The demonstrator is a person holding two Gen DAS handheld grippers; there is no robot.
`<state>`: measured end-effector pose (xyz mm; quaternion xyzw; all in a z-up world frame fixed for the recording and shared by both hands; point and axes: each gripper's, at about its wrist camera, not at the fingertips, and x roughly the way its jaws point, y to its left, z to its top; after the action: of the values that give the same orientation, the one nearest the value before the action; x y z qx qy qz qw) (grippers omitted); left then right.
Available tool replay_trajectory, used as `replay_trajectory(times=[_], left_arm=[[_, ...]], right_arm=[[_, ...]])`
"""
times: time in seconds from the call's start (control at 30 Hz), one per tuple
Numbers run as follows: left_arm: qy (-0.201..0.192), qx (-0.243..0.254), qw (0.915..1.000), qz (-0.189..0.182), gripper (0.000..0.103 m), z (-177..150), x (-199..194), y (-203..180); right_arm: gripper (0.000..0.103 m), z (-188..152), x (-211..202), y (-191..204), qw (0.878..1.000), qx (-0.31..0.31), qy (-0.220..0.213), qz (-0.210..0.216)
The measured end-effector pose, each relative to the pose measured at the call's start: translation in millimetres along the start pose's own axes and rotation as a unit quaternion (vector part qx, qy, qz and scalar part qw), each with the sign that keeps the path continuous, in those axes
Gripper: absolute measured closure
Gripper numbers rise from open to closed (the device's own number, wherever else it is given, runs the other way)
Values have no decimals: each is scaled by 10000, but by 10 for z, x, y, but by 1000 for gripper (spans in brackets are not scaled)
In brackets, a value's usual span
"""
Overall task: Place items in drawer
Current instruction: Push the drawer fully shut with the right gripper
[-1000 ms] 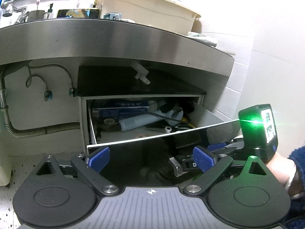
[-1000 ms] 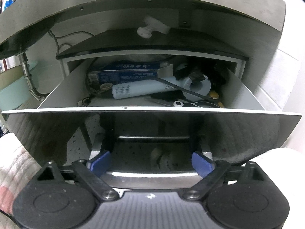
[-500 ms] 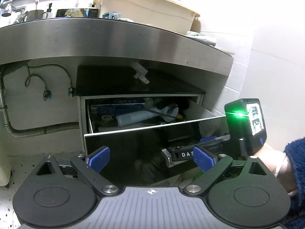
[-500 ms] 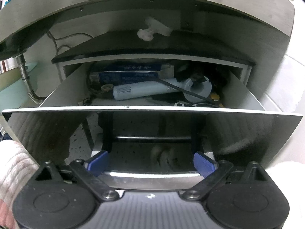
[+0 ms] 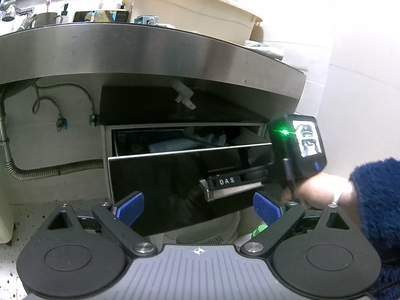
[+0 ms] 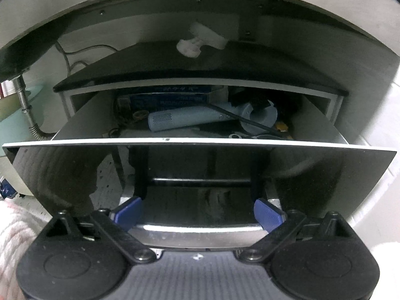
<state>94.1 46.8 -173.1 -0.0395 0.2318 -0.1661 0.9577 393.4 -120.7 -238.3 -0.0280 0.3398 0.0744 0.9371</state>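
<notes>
A glossy black drawer [image 5: 160, 175] under the steel counter stands partly open. Inside lie a pale blue tube-shaped appliance [image 6: 185, 121], a blue box [image 6: 170, 98], a black cord and scissors [image 6: 250, 136]. In the left wrist view only a narrow strip of these contents shows above the front panel. My right gripper [image 6: 197, 215] is open, with its blue pads close against the drawer front [image 6: 75, 170], which mirrors it. From the left wrist view, the right gripper [image 5: 212, 190] meets the panel's right half. My left gripper [image 5: 198, 208] hangs open and empty, back from the drawer.
The steel counter [image 5: 150, 50] carries a beige tub [image 5: 190, 7], bottles and a cup. A corrugated hose [image 5: 57, 170] runs along the wall to the left. A white plastic fitting [image 5: 185, 95] hangs above the drawer. A hand in a blue fuzzy sleeve [image 5: 375, 200] holds the right gripper.
The drawer has slid inward, so less of its contents shows in the left wrist view. The right gripper has moved forward with the front panel. The left gripper has stayed put.
</notes>
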Motion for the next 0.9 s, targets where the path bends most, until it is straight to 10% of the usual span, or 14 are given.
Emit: replay_trajectory(times=[0.9], left_arm=[[-219, -42, 9997, -66, 8, -11, -88, 19]], right_arm=[[6, -203, -258, 9, 10000, 1, 13, -10]])
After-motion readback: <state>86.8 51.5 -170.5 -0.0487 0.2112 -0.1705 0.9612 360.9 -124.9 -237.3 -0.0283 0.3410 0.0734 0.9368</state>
